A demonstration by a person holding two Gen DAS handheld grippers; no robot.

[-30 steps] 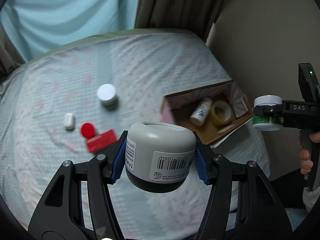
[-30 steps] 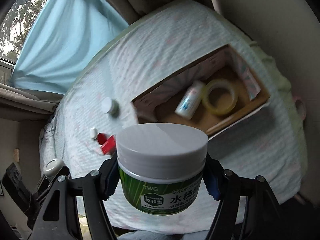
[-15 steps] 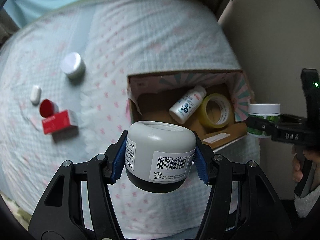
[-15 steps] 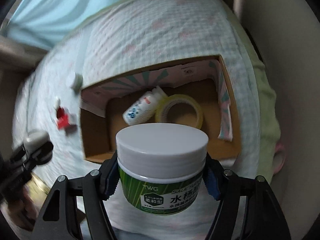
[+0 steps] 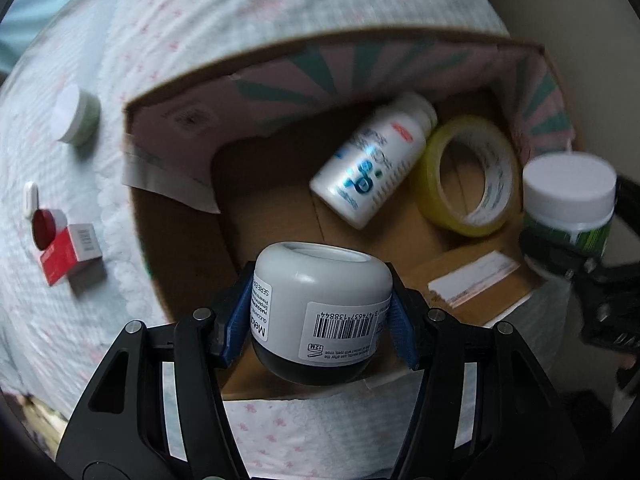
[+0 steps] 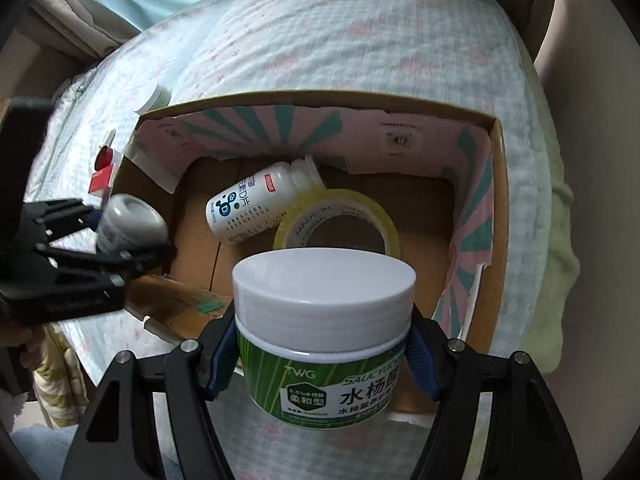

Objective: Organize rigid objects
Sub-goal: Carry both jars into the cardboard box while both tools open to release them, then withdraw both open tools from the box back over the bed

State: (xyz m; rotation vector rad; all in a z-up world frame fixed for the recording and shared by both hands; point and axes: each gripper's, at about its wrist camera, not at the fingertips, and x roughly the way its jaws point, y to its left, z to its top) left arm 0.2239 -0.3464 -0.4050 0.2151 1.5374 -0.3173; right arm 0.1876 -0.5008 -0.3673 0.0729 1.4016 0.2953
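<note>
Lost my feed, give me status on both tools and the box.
Left tool shut on grey jar. Right tool shut on green jar. Both over cardboard box; white bottle, tape roll inside.

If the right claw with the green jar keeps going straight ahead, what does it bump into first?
Most likely the yellow tape roll lying in the cardboard box, right beyond the green jar that the right claw grips. Depth is hard to judge here; it might reach the box floor first.

Dim, soft indoor light is seen; edges are bent by fisheye distortion, and the white bottle [image 5: 370, 160] is blurred.
</note>
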